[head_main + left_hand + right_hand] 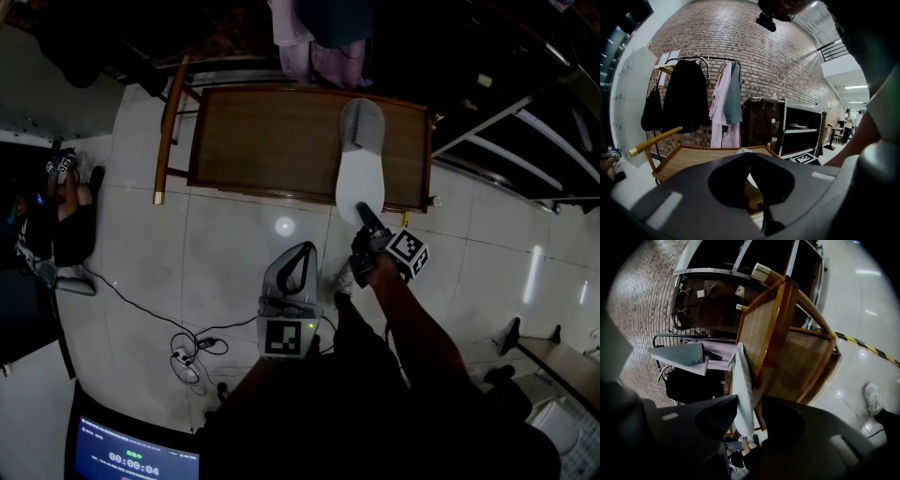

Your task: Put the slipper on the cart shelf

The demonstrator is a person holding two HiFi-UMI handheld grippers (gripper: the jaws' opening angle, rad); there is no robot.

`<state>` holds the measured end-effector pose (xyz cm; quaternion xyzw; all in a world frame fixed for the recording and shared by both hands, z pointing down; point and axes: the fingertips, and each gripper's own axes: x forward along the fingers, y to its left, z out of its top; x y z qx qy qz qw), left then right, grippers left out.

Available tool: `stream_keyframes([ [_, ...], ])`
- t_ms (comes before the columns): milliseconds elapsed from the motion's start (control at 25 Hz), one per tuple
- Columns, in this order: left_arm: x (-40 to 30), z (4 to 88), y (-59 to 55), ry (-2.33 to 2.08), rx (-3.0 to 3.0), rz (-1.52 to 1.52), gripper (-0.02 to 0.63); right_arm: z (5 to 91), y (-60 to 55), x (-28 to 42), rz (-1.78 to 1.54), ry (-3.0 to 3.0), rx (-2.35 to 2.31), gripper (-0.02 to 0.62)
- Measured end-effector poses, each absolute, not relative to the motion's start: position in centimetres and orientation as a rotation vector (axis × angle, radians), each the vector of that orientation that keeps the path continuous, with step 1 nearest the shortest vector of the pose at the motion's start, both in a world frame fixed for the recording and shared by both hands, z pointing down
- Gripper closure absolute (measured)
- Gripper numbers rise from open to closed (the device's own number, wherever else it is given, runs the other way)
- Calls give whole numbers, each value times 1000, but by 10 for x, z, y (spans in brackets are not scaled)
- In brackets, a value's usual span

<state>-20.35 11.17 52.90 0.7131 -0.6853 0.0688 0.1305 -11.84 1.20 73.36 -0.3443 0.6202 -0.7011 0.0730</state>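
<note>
Currently, in the head view, the placing step is judged nearly done. The slipper (359, 169) is seen lying lengthwise on the top cart shelf (253, 141), toe toward the far rail and heel hung over the near edge, where it is pinched by the right gripper (368, 223). The left gripper (302, 251) is held over the floor tiles (225, 253) short of the cart, fingers together, nothing carried. The next move is judged to call for a short push inward so the heel is seated on the wood, then a release; otherwise a slip off the edge is risked. The heel is covered by the gripper, the frame is dark, and any lower shelf is hidden under the top one. In the left gripper view, its jaws are shown shut tip to tip and empty. The shelf (693, 158) is seen beyond, and the slipper (743, 151) is mostly blocked, only a pale sliver made out. In the right gripper view, the slipper (743, 380) is seen edge-on between the jaws, clamped top and bottom. Contact at one pad is lost in shadow, so the firmness of the hold cannot be judged. A lower shelf (801, 362) is shown here.
</note>
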Motion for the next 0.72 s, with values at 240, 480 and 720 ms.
stream_keyframes([
  [240,-211,525,111,-2016,2073,190,594,719,9,-123,-2039,1969,-1006,541],
  [480,-221,530,116,-1998,1984,127,594,689,18,-127,-1936,2080,-935,559],
  [720,-243,519,115,-2033,1899,56,594,653,32,-114,-1776,2282,-948,561],
])
